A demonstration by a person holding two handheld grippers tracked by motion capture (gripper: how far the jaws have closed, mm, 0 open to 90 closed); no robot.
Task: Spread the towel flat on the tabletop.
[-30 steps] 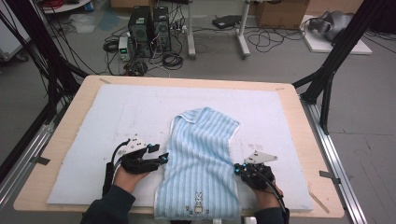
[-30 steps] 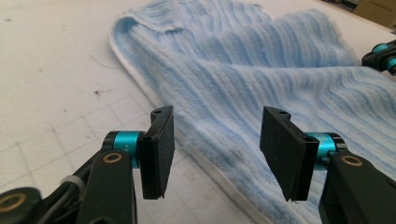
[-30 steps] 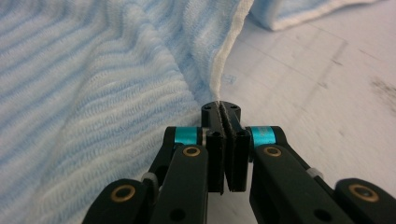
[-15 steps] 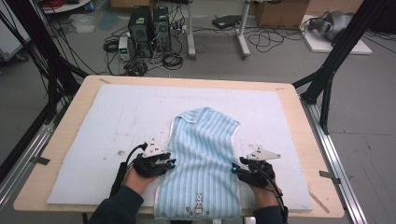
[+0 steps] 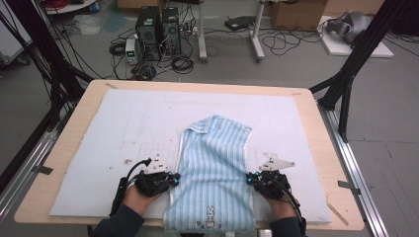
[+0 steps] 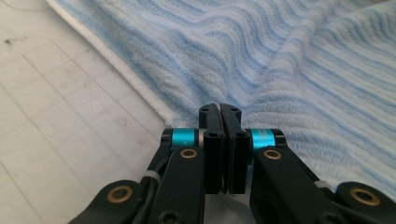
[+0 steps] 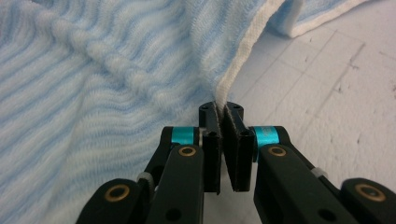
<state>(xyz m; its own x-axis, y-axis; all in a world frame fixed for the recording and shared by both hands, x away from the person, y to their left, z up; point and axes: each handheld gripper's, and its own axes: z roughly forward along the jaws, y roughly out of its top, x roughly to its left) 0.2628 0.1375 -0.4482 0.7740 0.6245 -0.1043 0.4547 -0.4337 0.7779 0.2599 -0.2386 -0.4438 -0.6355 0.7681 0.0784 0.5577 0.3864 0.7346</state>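
A light blue striped towel (image 5: pixel 213 173) lies on the white mat (image 5: pixel 99 148) near the table's front, its near end with a small rabbit print hanging over the front edge. The left gripper (image 5: pixel 170 178) has just been closing and now pinches the towel's left white-hemmed edge (image 6: pixel 140 88); the right gripper (image 5: pixel 250 179) has likewise just closed and clamps the right hem (image 7: pixel 233 77), which rises between its jaws. Both sit just beside the cloth's opposite side edges. Bare mat stretches wide to the left, right and behind the towel's folded far end.
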